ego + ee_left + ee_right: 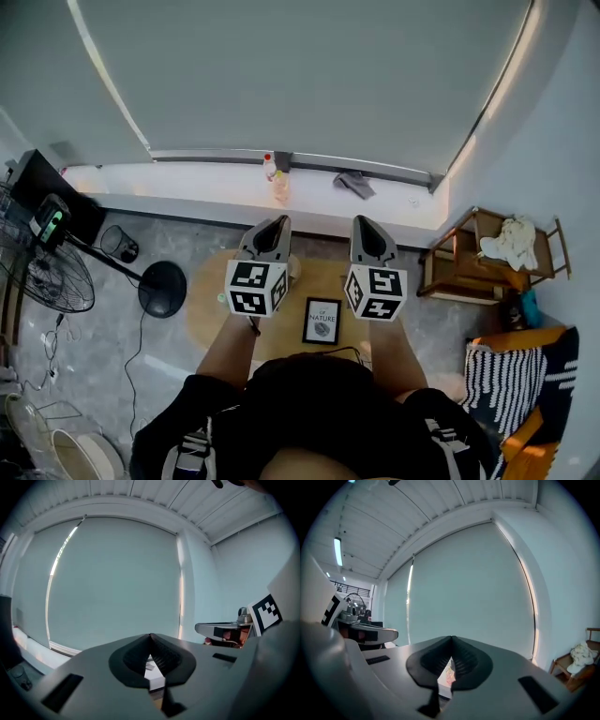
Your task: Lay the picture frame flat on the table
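A black picture frame with a white print sits on the round wooden table, between and below my two grippers, its printed face towards the head camera. Whether it leans or lies flat I cannot tell. My left gripper is held up in the air above the table, shut and empty, and points at the window blind. My right gripper is level with it to the right, also shut with nothing between its jaws. In the left gripper view the left gripper's tips meet; in the right gripper view the right gripper's tips do too.
A standing fan with a round black base is left of the table. A wooden rack with a cloth stands at the right, a striped cushion in front of it. A bottle is on the window sill.
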A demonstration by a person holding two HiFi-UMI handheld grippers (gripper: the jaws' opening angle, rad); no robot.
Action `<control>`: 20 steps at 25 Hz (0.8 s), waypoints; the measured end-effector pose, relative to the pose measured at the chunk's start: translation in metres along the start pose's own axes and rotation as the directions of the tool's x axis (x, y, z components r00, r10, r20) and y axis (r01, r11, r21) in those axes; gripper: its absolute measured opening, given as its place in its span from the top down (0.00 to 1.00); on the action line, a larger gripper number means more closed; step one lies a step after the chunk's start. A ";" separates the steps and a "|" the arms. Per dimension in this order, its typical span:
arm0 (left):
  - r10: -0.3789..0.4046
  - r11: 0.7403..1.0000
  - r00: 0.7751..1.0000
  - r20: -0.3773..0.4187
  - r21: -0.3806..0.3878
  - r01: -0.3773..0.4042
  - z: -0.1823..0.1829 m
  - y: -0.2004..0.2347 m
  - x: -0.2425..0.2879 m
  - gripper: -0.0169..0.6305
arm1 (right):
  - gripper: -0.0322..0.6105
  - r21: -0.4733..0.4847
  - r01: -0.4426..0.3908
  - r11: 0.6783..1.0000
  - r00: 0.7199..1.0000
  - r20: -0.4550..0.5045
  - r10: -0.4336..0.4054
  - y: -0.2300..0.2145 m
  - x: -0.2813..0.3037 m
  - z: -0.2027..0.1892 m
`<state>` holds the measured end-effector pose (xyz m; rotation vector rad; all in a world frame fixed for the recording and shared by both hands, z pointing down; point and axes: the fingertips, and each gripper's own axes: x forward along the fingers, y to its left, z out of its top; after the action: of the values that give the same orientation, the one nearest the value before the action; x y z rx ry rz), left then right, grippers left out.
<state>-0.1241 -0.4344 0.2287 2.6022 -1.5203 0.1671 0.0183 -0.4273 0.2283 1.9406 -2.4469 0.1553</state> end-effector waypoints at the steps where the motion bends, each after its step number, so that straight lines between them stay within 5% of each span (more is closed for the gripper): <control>1: -0.001 1.000 1.000 0.009 0.003 0.001 0.004 0.000 -0.002 0.94 | 0.93 0.001 -0.001 1.000 1.000 0.011 0.001 0.001 -0.002 0.005; 20: -0.056 0.998 0.998 0.032 0.008 0.056 0.020 -0.014 -0.003 0.94 | 0.93 0.029 0.005 1.000 0.998 0.055 -0.006 0.004 -0.009 0.023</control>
<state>-0.1124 -0.4277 0.2074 2.6623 -1.4580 0.1256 0.0181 -0.4199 0.2048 1.9889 -2.4867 0.1394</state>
